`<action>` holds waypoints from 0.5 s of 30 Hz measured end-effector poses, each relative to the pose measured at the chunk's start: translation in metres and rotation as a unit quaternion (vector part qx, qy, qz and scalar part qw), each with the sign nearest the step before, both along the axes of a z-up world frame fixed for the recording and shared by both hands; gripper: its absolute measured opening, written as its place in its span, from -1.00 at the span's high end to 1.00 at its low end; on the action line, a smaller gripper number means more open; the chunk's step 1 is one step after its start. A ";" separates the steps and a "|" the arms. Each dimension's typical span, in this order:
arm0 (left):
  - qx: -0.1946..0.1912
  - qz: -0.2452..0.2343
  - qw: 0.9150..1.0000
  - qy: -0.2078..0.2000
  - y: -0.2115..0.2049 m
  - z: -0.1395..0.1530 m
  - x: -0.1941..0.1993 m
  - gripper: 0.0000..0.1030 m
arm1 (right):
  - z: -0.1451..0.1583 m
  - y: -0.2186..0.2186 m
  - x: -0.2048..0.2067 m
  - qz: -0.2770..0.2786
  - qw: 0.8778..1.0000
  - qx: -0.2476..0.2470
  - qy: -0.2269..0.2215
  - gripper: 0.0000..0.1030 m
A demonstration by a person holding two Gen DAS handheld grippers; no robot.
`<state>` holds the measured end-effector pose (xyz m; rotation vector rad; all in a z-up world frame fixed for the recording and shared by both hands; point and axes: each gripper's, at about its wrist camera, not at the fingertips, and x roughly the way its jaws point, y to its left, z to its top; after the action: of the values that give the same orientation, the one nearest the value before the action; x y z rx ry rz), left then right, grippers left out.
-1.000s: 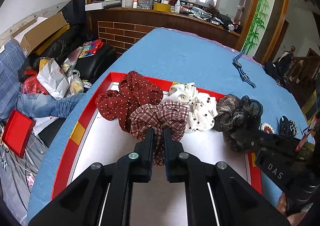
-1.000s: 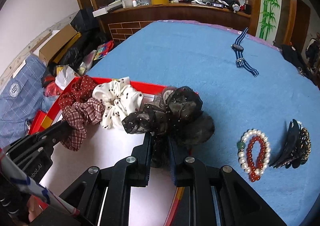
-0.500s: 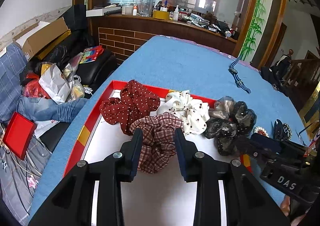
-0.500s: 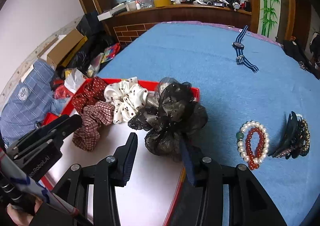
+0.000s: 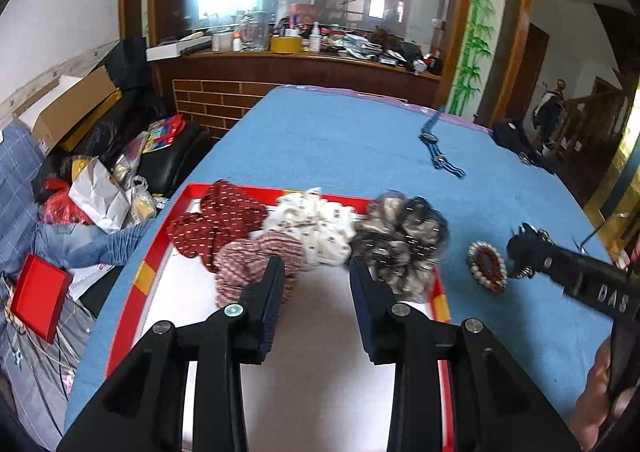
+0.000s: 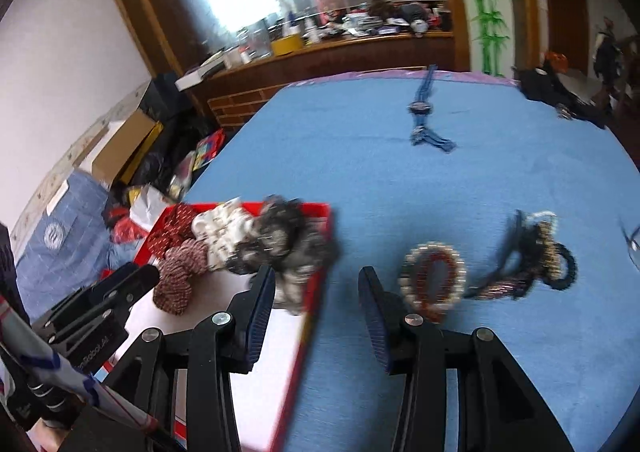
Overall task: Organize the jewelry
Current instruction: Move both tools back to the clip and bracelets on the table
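A red-rimmed white tray [image 5: 154, 266] holds several scrunchies: dark red dotted [image 5: 216, 222], plaid [image 5: 252, 262], white dotted [image 5: 316, 226] and black sheer [image 5: 400, 244] at its right rim. My left gripper [image 5: 316, 272] is open and empty above the tray, just in front of them. My right gripper [image 6: 316, 288] is open and empty over the tray's right rim [image 6: 316, 292]. A pearl and red bead bracelet [image 6: 434, 284] and dark hair clips [image 6: 532, 260] lie on the blue cloth to its right.
A blue striped watch [image 6: 424, 116] lies far back on the blue table [image 6: 360, 156]. Boxes, bags and clothes clutter the floor to the left [image 5: 80, 180]. A wooden counter [image 5: 304, 64] stands behind the table.
Both grippers opened, letting go of the plaid and black scrunchies in the tray. Both pulled back, and the right one swung right toward the bracelets.
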<state>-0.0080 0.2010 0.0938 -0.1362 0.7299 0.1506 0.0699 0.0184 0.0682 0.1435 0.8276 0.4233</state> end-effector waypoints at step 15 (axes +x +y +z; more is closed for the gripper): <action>0.008 -0.133 0.990 0.042 -0.108 -0.006 0.019 0.27 | -0.018 -0.156 0.025 -0.139 0.989 0.024 0.035 0.17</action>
<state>0.0108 0.0933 0.0875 -0.0167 0.8241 -0.0920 0.0953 -0.1379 0.0499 0.3164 0.8514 0.1755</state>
